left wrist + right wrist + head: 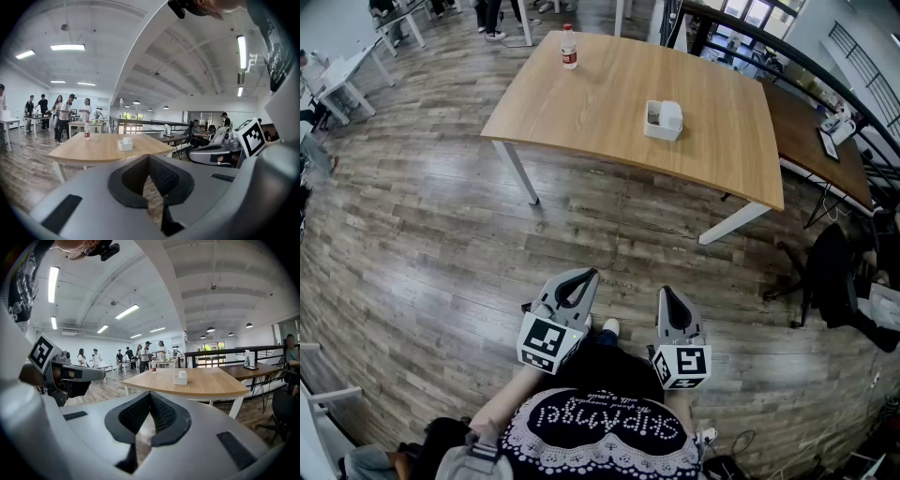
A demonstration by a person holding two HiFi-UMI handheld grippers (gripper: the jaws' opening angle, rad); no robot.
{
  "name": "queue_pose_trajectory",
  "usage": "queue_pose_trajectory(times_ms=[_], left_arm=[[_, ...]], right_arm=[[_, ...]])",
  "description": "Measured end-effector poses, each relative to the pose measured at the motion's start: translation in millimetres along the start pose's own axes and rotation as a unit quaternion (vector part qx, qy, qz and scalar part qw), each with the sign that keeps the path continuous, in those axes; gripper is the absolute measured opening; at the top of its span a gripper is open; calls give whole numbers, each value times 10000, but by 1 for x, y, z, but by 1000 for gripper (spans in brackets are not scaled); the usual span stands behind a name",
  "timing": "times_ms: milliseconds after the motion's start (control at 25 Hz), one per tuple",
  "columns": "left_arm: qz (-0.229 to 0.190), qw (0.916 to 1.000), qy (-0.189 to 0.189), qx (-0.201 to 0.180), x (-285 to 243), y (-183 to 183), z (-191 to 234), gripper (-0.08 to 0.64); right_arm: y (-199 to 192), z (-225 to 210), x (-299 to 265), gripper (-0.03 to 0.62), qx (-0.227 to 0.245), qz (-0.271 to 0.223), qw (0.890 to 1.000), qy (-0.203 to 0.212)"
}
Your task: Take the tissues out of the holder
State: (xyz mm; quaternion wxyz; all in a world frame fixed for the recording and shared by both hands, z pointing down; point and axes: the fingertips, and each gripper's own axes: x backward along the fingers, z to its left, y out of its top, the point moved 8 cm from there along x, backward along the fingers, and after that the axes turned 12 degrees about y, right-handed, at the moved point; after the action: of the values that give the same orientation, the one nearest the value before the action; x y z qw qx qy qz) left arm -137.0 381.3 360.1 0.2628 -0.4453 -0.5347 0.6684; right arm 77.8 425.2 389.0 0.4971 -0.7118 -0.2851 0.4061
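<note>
**Both tongs shut and empty, the holder well away on the table**

Head view: I count two tongs, one at each hand. My left gripper (582, 275) and right gripper (665, 293) hang side by side over the wood floor (422, 234), close to my body and each pointing a little downward. Ahead stands one light table (619, 94). On it are one white holder (656, 125) with tissues (671, 113) showing at its top, and one bottle (569, 47) at the far edge, well apart from the holder. Neither gripper is near the table.

Left gripper view: my two jaws meet at their tips, with nothing between them and only floor showing below. The holder (124, 144) sits on the table beyond, the bottle (86, 130) to its left.

Right gripper view: these jaws are pressed together too, and they grip nothing. The one holder (180, 378) stands on the table ahead, the one bottle (153, 365) farther back to its left.
</note>
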Motion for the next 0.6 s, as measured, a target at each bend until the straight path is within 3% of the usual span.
queue_pose_trajectory(times_ms=[600], left_arm=[[-110, 9999, -32, -34, 1, 2, 1, 6]], right_arm=[[0, 1, 2, 9, 8, -36, 10000, -35]])
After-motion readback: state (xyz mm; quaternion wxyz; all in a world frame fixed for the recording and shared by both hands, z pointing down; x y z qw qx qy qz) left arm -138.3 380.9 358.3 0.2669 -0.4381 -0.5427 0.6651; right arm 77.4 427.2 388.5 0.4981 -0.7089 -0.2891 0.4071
